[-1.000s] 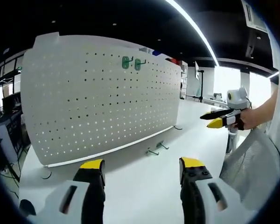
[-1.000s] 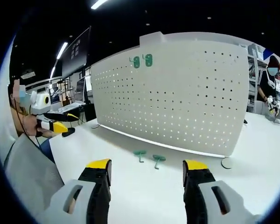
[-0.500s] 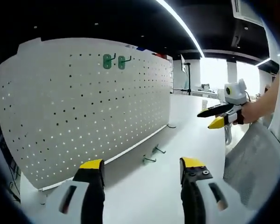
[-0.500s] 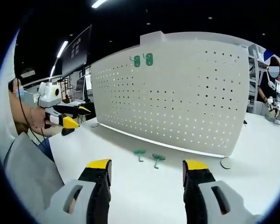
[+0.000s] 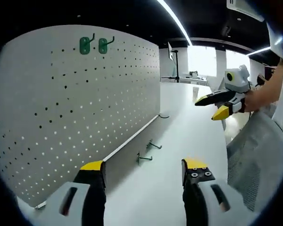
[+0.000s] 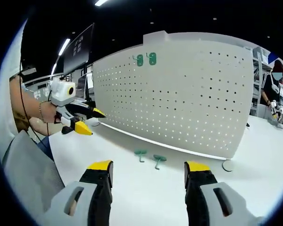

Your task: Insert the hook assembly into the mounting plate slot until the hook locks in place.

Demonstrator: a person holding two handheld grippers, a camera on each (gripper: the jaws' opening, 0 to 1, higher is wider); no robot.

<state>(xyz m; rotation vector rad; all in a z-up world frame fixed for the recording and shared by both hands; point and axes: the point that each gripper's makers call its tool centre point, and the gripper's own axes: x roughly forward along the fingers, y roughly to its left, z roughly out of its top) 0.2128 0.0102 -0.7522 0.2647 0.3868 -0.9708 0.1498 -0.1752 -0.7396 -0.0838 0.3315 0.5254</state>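
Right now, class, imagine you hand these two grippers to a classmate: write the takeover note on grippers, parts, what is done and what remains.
Left gripper: open, holding nothing, raised over the white table.
Right gripper: open, holding nothing, facing the pegboard.
Two green hooks already hang side by side near the pegboard's top edge.
Two loose green hooks lie on the table in front of the board's foot, untouched.
Done: nothing with the loose hooks so far.
Left: pick up a loose hook, push it into a pegboard slot until it locks.
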